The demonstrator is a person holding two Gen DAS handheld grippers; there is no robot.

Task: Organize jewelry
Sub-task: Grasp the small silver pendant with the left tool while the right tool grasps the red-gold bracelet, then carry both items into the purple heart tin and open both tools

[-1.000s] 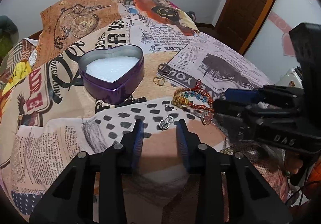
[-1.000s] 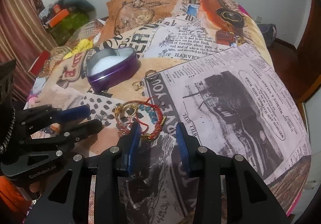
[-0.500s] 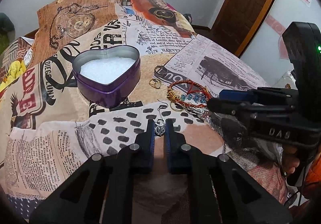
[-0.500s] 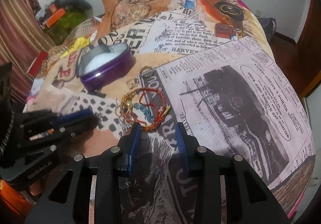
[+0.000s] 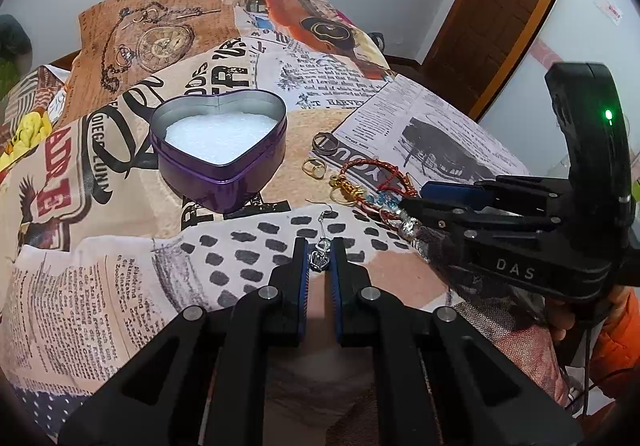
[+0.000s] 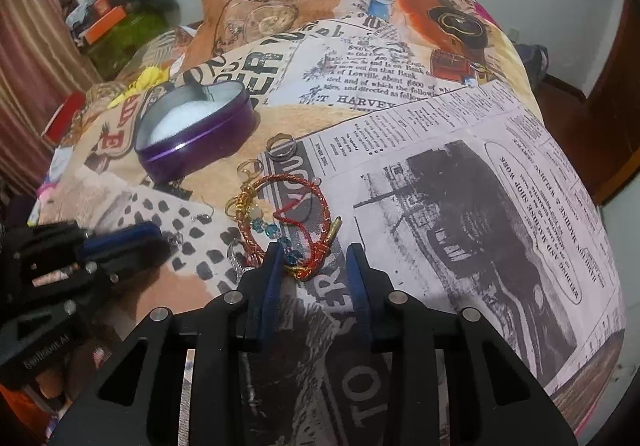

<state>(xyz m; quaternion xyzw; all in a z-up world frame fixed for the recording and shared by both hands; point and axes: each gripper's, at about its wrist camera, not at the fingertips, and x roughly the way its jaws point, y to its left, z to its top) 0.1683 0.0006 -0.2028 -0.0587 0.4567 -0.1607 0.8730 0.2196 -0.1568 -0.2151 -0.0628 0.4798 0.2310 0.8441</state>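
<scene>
My left gripper [image 5: 320,251] is shut on a small silver earring [image 5: 320,256] that lies on the printed bedspread. A purple heart-shaped tin [image 5: 219,154] with white lining stands open beyond it to the left; it also shows in the right wrist view [image 6: 192,134]. A red and gold braided bracelet with blue beads [image 6: 294,212] lies tangled just ahead of my right gripper [image 6: 314,258], which is open with its left finger at the bracelet's near edge. A gold ring [image 5: 314,167] and a silver ring [image 5: 323,142] lie between tin and bracelet.
The bedspread [image 6: 460,174] covers a bed that drops off to the right. A wooden door [image 5: 492,14] stands at the back right. Clutter and a striped curtain [image 6: 28,58] lie to the far left in the right wrist view.
My left gripper has closed around the silver earring. My right gripper has moved forward and down, up to the near edge of the bracelet.
</scene>
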